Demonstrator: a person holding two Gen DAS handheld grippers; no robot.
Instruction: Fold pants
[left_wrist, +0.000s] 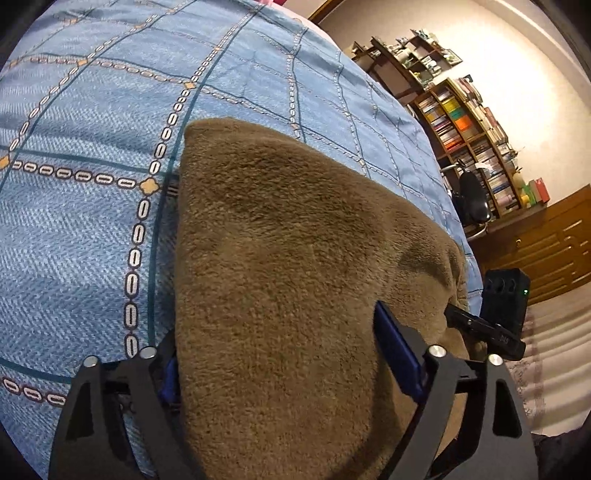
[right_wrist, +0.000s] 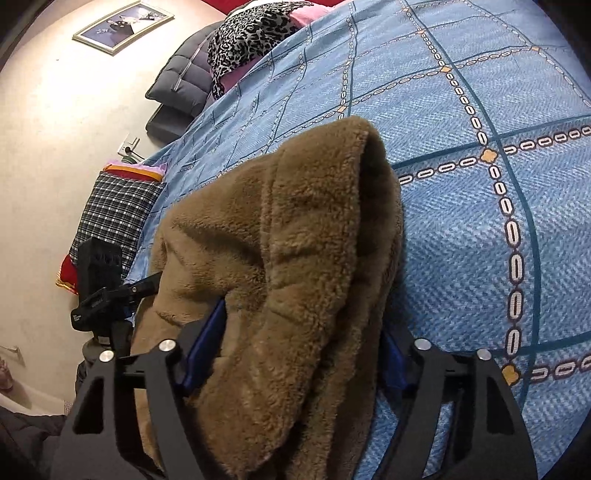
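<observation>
Fleece pants (left_wrist: 280, 266) bunched between both claws: left gripper (left_wrist: 284, 354) and right gripper (right_wrist: 295, 339) clamped wide on thick folds, lifted off bedspread (right_wrist: 480, 221) ahead, probably to carry the fold over.

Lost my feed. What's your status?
Left gripper, right gripper: both shut on pants. Pants bunched over bed. Nothing in the way.

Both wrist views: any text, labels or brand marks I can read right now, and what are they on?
None can be read.
Other gripper's mount: pale mark, too blurred.
Same mount, right view: pale logo, too blurred.
Shelf books: spines too small.
Framed picture: no readable text.
Pants, bedspread: no visible label.
</observation>
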